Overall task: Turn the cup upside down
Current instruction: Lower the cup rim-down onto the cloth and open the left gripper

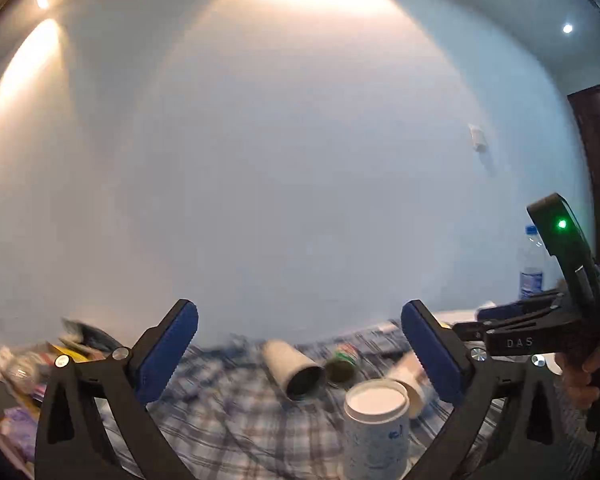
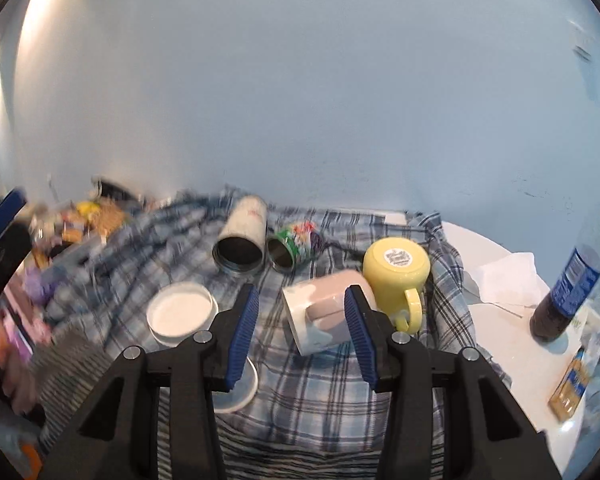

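- On the blue-and-white plaid cloth (image 2: 324,392) over the white desk (image 2: 500,320), five cup-like things show in the right wrist view: three lie on their sides and two stand upside down.
- The pink-and-white ceramic mug (image 2: 324,312) lies on its side, handle toward the camera, just ahead of the right tongs (image 2: 300,336), whose blue pads stand apart and hold nothing.
- Touching it on the right, one yellow mug (image 2: 396,272) stands upside down, base up.
- Farther back lie one white cylindrical tumbler (image 2: 242,236) and one green printed can (image 2: 294,242), side by side, dark mouths toward the camera.
- One white paper cup (image 2: 180,312) stands upside down at the left.
- One dark-filled plastic bottle (image 2: 572,276) with a blue label stands on the bare desk at the right.
- The left tongs (image 1: 300,356) are wide apart and empty, the white paper cup (image 1: 376,428) below them.
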Available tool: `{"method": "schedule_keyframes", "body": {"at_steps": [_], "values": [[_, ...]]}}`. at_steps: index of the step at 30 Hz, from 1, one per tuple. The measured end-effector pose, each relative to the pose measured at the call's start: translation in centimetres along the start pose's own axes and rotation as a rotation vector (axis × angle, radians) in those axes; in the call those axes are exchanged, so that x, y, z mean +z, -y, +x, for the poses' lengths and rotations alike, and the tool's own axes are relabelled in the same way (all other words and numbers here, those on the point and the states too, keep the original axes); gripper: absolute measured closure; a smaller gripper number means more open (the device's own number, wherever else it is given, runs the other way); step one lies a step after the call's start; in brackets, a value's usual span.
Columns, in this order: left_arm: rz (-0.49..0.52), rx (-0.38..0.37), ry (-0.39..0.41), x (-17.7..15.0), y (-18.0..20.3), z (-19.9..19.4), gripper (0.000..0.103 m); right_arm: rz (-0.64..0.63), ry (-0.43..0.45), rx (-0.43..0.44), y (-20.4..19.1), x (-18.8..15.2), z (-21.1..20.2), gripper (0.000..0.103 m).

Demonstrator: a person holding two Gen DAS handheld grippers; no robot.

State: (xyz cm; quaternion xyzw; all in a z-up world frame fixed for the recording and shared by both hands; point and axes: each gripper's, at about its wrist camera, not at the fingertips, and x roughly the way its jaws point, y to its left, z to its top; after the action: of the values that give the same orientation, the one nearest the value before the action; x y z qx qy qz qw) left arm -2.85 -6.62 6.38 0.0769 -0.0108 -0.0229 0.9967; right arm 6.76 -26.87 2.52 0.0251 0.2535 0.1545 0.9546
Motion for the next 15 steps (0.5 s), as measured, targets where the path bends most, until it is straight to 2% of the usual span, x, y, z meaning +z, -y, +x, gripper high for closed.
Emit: {"method": "schedule_keyframes", "body": {"at_steps": [3,4,5,8,11,13,15], "values": [[0.033,0.083,0.100,-0.7,0.8,-2.1,0.000,-0.008,0.045,-0.028,-0.7,-0.9,-1.0,0.058],[0.039,0.088,0.109,-1.1,0.9,-2.3,0.000,-0.012,0.064,-0.037,-1.0,-1.2,-1.4,0.056],[0.036,0.083,0.106,-1.5,0.8,-2.3,0.000,-0.015,0.083,-0.044,-1.2,-1.6,-1.8,0.055],[-0.017,0.021,0.055,-2.9,0.3,-1.5,0.000,-0.019,0.132,-0.067,-1.9,-2.8,-2.6,0.043],[-0.069,0.022,0.026,-4.5,-0.2,-0.8,0.000,-0.022,0.175,-0.048,-2.5,-3.7,-2.9,0.041],[-0.091,0.013,0.012,-5.6,-0.8,-0.4,0.000,-0.034,0.217,-0.048,-2.8,-4.2,-2.9,0.030],[-0.103,0.002,-0.018,-6.4,-1.0,0.2,0.000,-0.048,0.263,-0.075,-3.1,-4.8,-2.7,0.027]]}}
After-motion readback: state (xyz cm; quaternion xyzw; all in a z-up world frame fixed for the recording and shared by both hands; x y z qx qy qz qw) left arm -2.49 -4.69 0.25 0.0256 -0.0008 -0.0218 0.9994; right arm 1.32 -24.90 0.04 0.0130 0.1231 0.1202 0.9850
